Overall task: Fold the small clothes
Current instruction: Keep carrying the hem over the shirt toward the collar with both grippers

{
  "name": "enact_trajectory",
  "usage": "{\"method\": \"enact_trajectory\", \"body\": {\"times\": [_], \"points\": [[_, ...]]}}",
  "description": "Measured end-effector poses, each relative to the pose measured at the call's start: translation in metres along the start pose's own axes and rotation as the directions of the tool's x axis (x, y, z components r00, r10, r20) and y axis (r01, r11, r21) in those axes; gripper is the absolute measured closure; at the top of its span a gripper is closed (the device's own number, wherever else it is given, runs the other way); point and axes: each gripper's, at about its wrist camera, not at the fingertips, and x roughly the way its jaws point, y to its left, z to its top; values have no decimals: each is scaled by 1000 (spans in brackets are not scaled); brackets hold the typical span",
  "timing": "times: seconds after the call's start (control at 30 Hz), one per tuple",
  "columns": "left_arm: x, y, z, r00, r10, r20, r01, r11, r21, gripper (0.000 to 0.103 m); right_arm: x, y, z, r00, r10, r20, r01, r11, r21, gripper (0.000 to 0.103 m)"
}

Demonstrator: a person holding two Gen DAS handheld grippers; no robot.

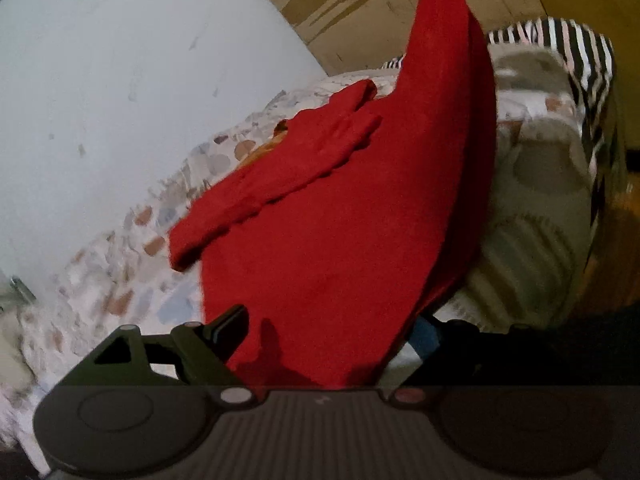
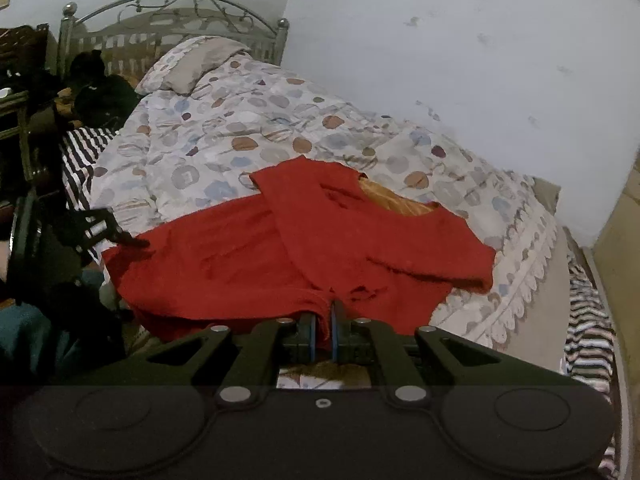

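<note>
A red knitted garment point(image 2: 280, 248) lies spread on the patterned duvet point(image 2: 240, 128), one sleeve point(image 2: 360, 232) folded across its body and an orange lining point(image 2: 392, 200) showing at the neck. My right gripper point(image 2: 324, 312) is shut on the garment's near edge, the cloth bunched between its blue pads. In the left wrist view the red garment point(image 1: 340, 200) hangs down in a taut sheet from the top of the frame. Its lower part drapes between the wide-apart jaws of my left gripper point(image 1: 328, 332), which is open. One of its fingers point(image 2: 120, 236) shows at the garment's left edge.
The bed runs along a pale wall point(image 2: 440, 40), with a pillow point(image 2: 192, 68) and a metal headboard point(image 2: 172, 4) at the far end. Striped fabric point(image 2: 80, 144) lies at the bed's left side and more striped fabric point(image 2: 588, 320) at the right. Dark furniture point(image 2: 24, 80) stands far left.
</note>
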Motion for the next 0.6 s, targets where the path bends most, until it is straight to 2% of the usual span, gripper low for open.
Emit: {"method": "enact_trajectory", "body": {"times": [0.1,0.13,0.23,0.4,0.43,0.47,0.53,0.6], "points": [[0,8,-7,1000,20,-23,-20,1000,2,37,-2,0,-9,1000,-6,0,6,999,31,97],[2,11,-9,999,24,-33,-24,1000,1,40,-2,0,-11,1000,-8,-1,8,999,37,97],[2,15,-17,999,26,-29,-26,1000,2,41,-3,1,-15,1000,-10,0,10,999,49,97],[-4,3,-26,999,44,-21,-41,989,139,41,-4,2,-19,1000,-17,-2,18,999,41,97],[-4,1,-27,999,46,-21,-42,987,155,44,-4,2,-19,1000,-18,-1,18,999,44,97],[-4,-1,-28,999,42,-22,-38,986,163,49,-4,2,-20,1000,-19,1,19,999,46,97],[-2,-3,-28,1000,9,-29,-4,988,157,76,-4,2,-21,1000,-19,7,19,998,53,97],[-2,-7,-27,1000,6,-23,-2,986,169,86,-4,2,-22,1000,-21,13,21,998,64,97]]}}
